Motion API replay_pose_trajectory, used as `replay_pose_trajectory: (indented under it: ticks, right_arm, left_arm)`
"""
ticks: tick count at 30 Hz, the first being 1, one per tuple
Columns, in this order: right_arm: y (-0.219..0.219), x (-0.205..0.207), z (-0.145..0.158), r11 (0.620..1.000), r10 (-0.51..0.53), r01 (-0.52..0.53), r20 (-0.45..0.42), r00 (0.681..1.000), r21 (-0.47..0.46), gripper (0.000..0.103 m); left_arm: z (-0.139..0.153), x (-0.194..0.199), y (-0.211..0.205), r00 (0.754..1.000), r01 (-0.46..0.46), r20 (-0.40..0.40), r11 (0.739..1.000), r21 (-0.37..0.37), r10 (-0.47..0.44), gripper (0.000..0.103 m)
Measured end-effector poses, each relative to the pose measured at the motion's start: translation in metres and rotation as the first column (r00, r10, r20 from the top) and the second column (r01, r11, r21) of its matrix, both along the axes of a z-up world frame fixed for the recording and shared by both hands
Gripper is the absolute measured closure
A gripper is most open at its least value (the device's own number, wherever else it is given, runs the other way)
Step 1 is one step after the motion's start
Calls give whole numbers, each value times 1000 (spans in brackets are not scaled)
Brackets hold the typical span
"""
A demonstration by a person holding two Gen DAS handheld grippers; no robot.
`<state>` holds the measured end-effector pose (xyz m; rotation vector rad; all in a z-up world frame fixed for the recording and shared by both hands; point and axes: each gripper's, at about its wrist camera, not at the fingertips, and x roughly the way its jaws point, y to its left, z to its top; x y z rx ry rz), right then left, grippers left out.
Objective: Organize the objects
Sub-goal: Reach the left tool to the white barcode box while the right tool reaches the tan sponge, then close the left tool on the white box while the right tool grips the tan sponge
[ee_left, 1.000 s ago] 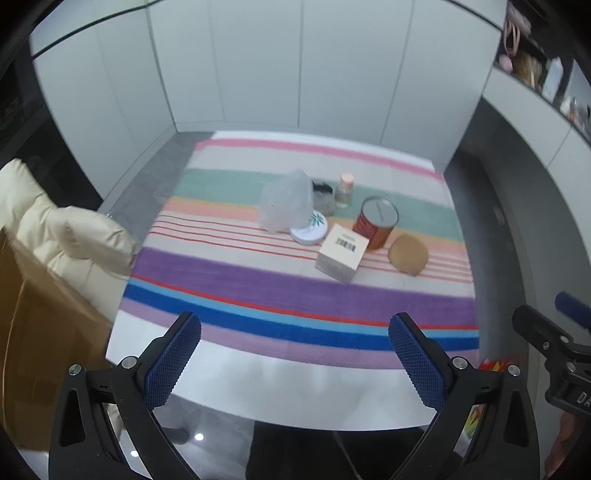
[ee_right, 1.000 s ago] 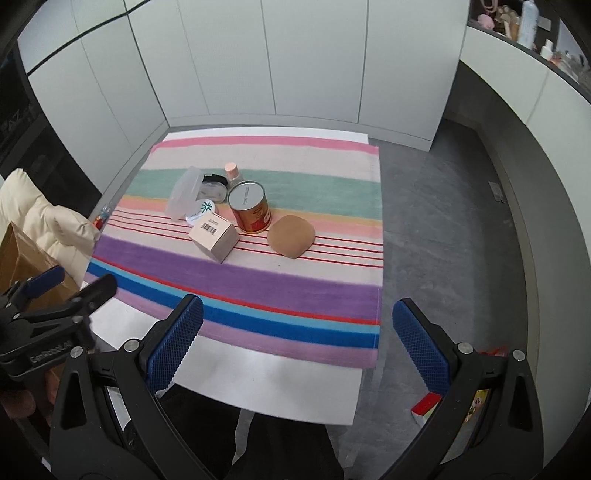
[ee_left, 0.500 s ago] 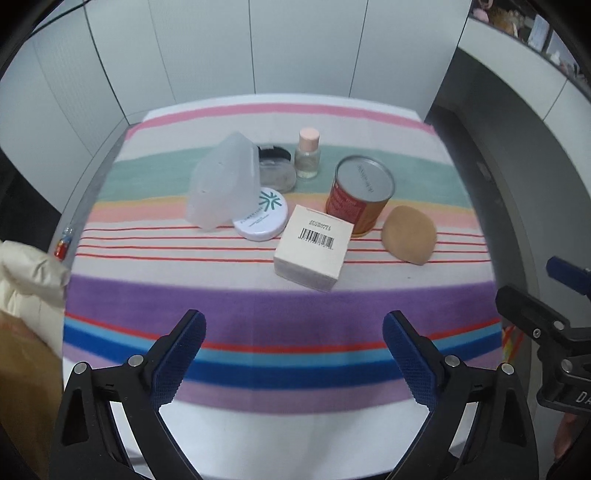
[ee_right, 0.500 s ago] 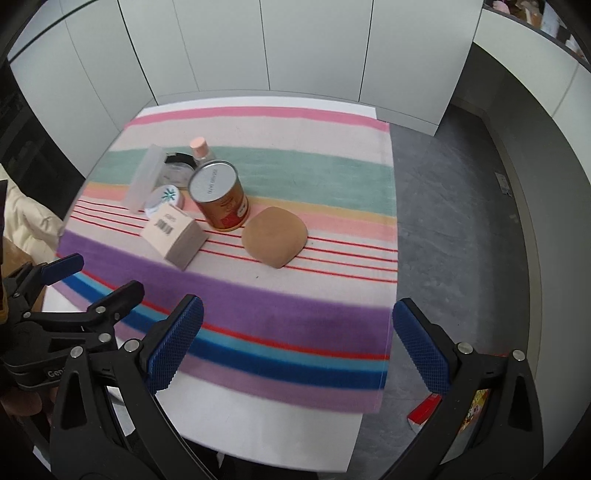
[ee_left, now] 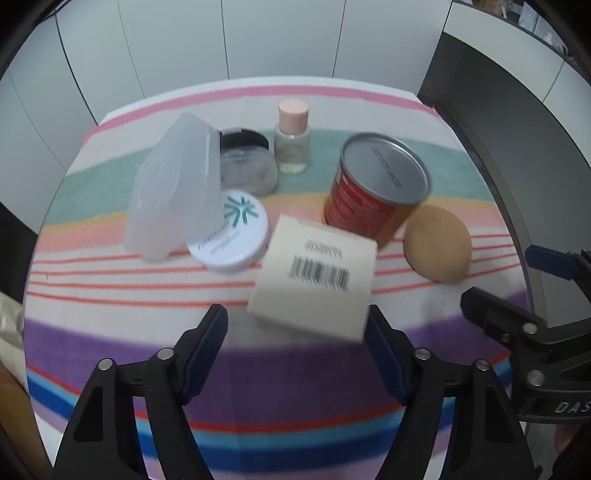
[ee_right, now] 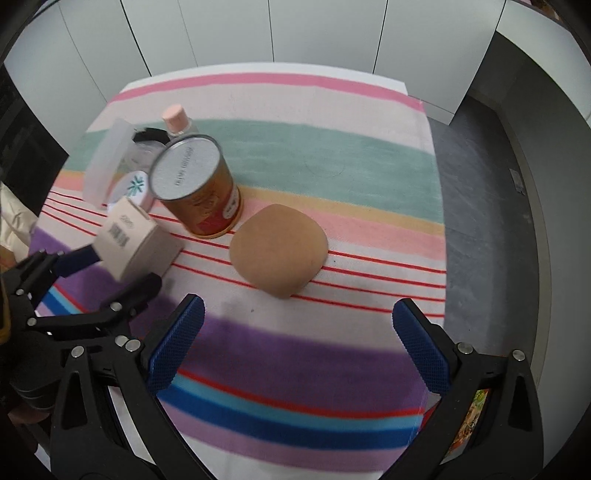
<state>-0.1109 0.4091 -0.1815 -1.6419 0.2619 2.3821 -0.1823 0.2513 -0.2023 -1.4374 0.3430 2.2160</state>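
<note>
Both grippers advanced; left gripper now straddles box.

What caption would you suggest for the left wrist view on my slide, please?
Open left gripper closing in on a barcoded cream box among a red can, jars and a tan sponge on a striped cloth.

A striped cloth in pink, green, peach, purple and blue bands, with thin red lines across the middle, covers the white worktop. Behind it runs a wall of plain white cabinet doors, and grey floor shows off to one side. At the near left edge sits something cream and puffy.
</note>
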Motion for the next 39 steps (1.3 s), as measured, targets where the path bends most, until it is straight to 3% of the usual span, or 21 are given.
replay_pose_trajectory:
  ticks: [5, 10, 13, 15, 18, 28, 39]
  right_arm:
    - [3, -15, -20, 1000, 7, -7, 22, 1000, -18, 4]
    - [7, -27, -34, 1000, -8, 9, 28, 1000, -15, 9]
    - [2, -33, -33, 1000, 20, -20, 9, 1000, 14, 17]
    - [-5, -36, -30, 998, 63, -63, 0, 998, 22, 31]
    - [-12, -38, -29, 996, 86, -87, 14, 996, 11, 33]
    - [-19, -17, -1, 996, 86, -86, 10, 996, 3, 33]
    - [-21, 12, 56, 999, 41, -40, -50, 998, 8, 33]
  left_arm:
    - [-5, -11, -3, 1000, -17, 12, 999, 43, 16, 43]
    - [-6, -15, -5, 1000, -18, 14, 999, 47, 17, 44]
    - [-5, -15, -7, 999, -34, 28, 998, 51, 33, 45]
    - [-4, -16, -9, 998, -49, 39, 997, 55, 47, 45]
    - [-3, -10, -7, 998, -48, 45, 998, 37, 46, 46]
    - [22, 0, -19, 996, -71, 66, 996, 53, 68, 47]
    - [80, 25, -40, 997, -78, 14, 994, 81, 77, 47]
